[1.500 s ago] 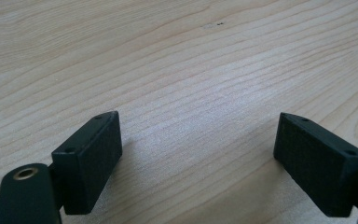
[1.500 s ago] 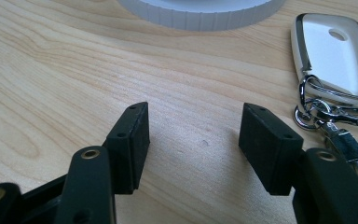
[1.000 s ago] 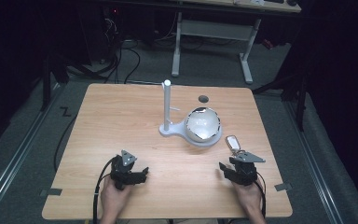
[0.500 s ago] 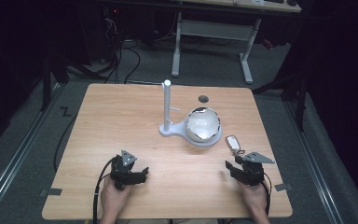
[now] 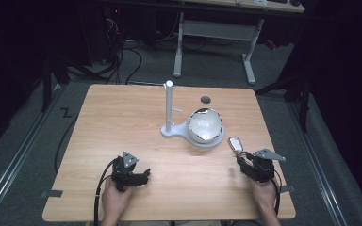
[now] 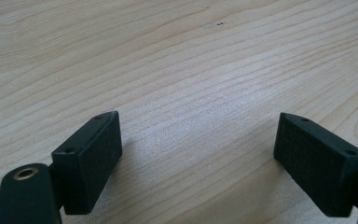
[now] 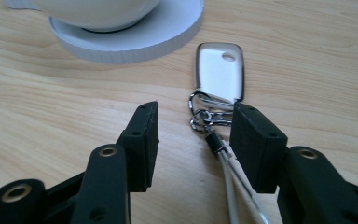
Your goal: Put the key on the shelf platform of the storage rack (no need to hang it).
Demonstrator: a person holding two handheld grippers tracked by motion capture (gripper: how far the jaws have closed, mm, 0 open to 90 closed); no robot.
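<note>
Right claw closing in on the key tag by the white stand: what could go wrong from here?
1. The right claw is open with the tag's rings and cord close to its right jaw, so closing may pinch only the thin cord and let it slip.
2. The flat key tag lies on the wooden table beside the white stand's base; a forward push may slide it against that base.

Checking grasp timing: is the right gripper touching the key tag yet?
Cannot tell. In the right gripper view the right gripper has open jaws astride the key tag's rings and cord; one jaw overlaps the rings, hiding any gap or contact.
</note>
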